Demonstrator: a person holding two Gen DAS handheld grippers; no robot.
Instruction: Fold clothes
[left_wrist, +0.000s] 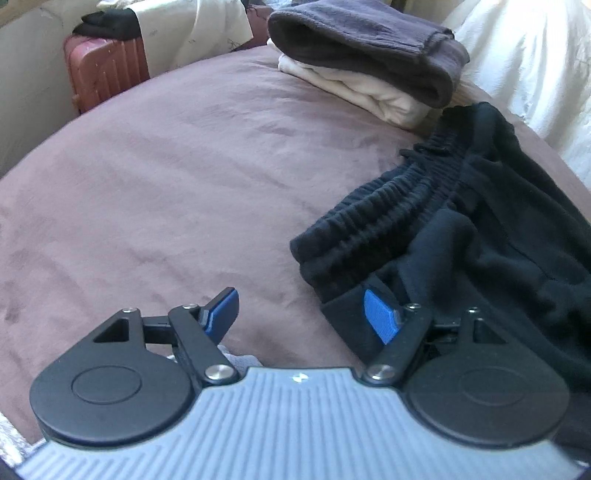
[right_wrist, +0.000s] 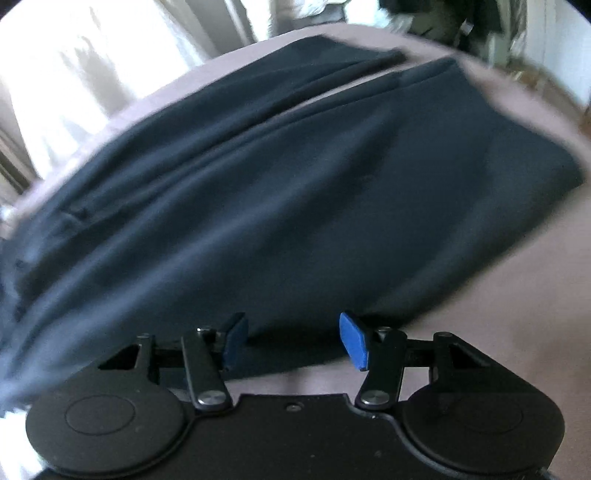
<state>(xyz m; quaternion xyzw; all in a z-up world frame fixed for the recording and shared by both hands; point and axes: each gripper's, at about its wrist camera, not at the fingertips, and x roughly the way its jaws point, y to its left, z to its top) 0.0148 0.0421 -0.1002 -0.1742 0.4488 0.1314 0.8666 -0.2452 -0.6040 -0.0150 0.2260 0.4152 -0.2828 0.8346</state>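
Blue pads: my left gripper gapes wide, one finger at the pocket edge, gripping nothing.
Right gripper: spread wide too, empty, at the hem.
Trousers: black fleece, ribbed waistband, on mauve velvety bed.
Stack: folded grey over cream.

Light: soft daylight, not very bright.
Glare: the white curtain, far ahead and left of the right jaws, is washed out.
Blur: the right view is smeared, most at its left edge; the left view is sharp.
Bend: both views curve at the edges; the bed bulges.
Shadow: dark under the pants by the right jaws.
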